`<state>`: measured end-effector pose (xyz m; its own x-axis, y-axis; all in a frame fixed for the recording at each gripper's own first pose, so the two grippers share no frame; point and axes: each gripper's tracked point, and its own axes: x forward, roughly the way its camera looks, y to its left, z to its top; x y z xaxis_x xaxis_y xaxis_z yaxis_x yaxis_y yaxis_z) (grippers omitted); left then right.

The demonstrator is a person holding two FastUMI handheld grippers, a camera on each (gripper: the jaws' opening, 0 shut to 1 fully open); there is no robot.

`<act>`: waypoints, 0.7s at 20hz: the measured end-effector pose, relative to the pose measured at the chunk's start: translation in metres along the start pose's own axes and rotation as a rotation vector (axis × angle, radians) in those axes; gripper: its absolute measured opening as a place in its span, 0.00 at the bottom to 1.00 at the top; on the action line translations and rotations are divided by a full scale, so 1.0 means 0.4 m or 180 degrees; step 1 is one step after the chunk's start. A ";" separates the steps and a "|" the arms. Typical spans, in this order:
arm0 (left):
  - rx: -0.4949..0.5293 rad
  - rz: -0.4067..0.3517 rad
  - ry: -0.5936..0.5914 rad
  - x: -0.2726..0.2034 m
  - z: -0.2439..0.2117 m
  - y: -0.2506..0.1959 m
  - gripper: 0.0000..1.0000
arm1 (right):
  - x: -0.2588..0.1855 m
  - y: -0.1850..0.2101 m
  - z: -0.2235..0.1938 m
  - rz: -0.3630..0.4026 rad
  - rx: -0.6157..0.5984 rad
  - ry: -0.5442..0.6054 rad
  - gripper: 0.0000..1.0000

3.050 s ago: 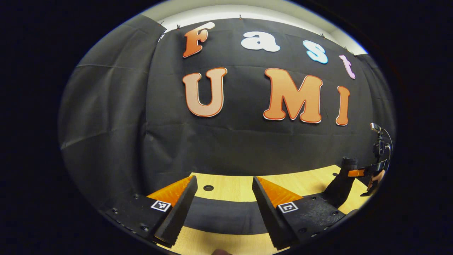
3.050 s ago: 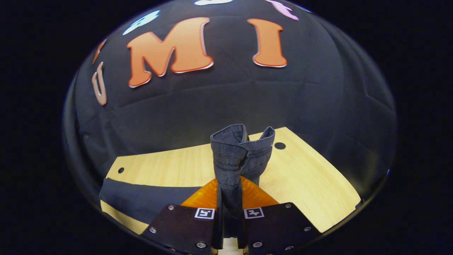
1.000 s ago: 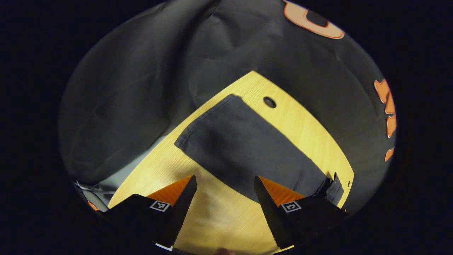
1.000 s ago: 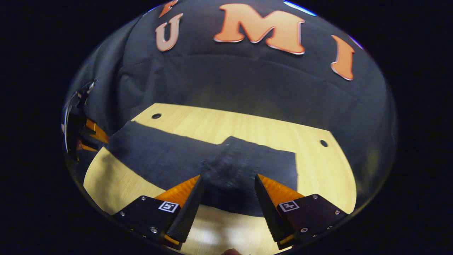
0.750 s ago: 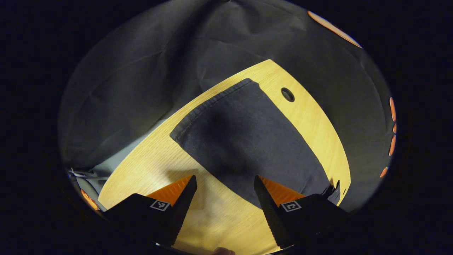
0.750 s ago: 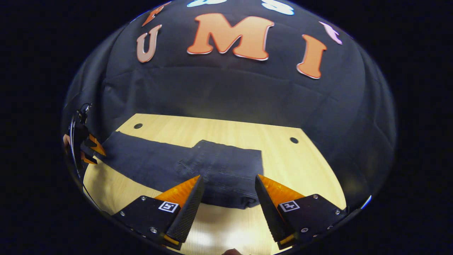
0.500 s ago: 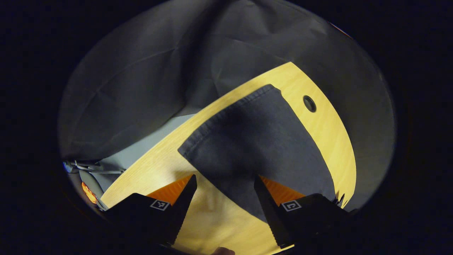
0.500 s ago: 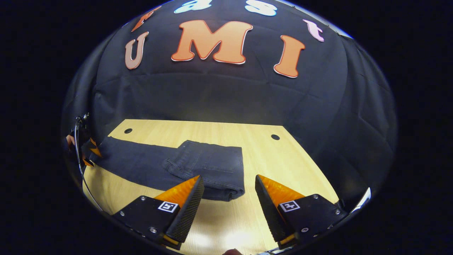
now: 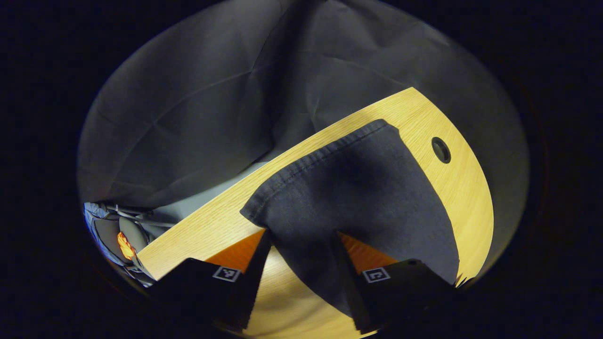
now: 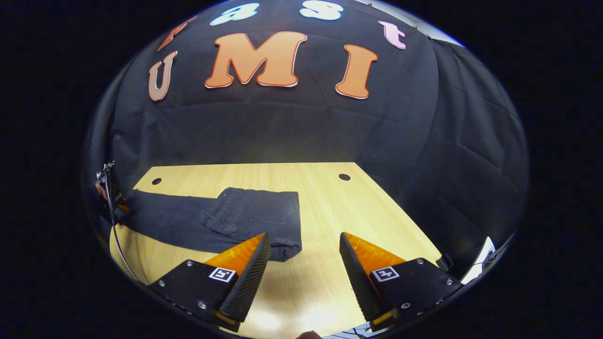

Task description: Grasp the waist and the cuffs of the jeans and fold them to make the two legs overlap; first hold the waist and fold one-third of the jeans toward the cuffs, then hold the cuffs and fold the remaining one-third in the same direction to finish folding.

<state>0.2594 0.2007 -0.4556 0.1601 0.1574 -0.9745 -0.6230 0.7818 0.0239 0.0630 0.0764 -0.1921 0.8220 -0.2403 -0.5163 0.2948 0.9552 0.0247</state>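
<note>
on table (image 10: 330,207), jeans (image 10: 226,221) half folded, cuffs (image 9: 311,162) shadowed

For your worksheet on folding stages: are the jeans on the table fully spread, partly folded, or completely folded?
Partly folded. The waist end lies doubled over the legs, while the cuffs end lies flat on the table.

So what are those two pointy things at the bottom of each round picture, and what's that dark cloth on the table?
Those are jaws, like big tweezers. A person holds one tool in each hand, and a tiny camera rides on each, so you get one picture from each hand. The dark cloth is a pair of jeans on a wooden table, with the waist end already folded over. The left gripper has its jaws open around the edge of a cuff. The right gripper is open and holds nothing.
</note>
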 end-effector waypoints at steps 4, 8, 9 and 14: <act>0.0037 -0.0349 -0.0217 0.004 0.007 -0.026 0.10 | -0.011 0.016 0.012 0.0035 -0.0085 0.0003 0.90; 0.0038 -0.0691 -0.0419 -0.043 0.030 -0.046 0.03 | -0.009 0.031 0.042 0.0132 -0.0170 -0.0065 0.90; 0.0053 -0.0762 -0.0506 -0.079 0.040 -0.052 0.03 | -0.004 0.035 0.052 0.0170 -0.0190 -0.0086 0.90; 0.0273 -0.0965 -0.0961 -0.267 0.087 -0.073 0.03 | 0.024 0.032 0.106 0.0367 -0.0266 -0.0197 0.96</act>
<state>0.2871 0.1822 -0.3444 0.5506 0.0725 -0.8316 -0.4495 0.8652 -0.2222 0.0952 0.0788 -0.1605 0.8773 -0.1360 -0.4603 0.1573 0.9875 0.0080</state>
